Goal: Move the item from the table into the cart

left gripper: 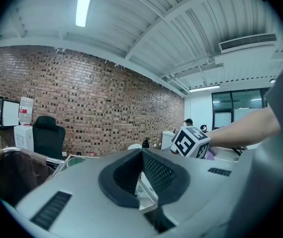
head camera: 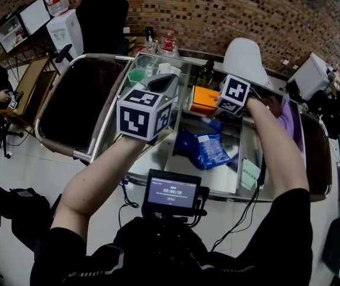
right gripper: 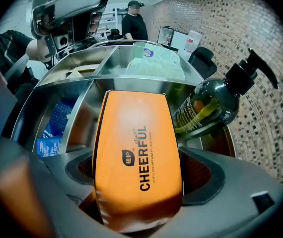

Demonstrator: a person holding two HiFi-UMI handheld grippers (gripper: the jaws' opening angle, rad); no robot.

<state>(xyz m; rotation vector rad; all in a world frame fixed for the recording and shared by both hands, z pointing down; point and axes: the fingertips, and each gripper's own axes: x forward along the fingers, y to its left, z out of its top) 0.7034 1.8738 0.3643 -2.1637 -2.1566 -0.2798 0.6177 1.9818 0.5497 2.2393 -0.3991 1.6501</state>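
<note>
The right gripper (right gripper: 139, 171) is pointing steeply down into a compartment at the far edge of the steel cart (head camera: 105, 115). Its jaws are standing spread wide on either side of the orange CHEERFUL pack (right gripper: 136, 133) and seem to be barely pressing it, if at all. The pack is already sitting inside that compartment, just beside a dark pump bottle (right gripper: 213, 105) lying on its side. The left gripper (left gripper: 142, 157) is hovering over the cart with its jaws pressed together on nothing. The likeliest trouble is a pad catching the pack's side as the gripper is lifting, dragging it back up or toppling it onto the bottle. The middle compartment is holding blue packets (head camera: 209, 149), and a pale green packet (head camera: 250, 173) is lying nearer the cart's near right corner.
</note>
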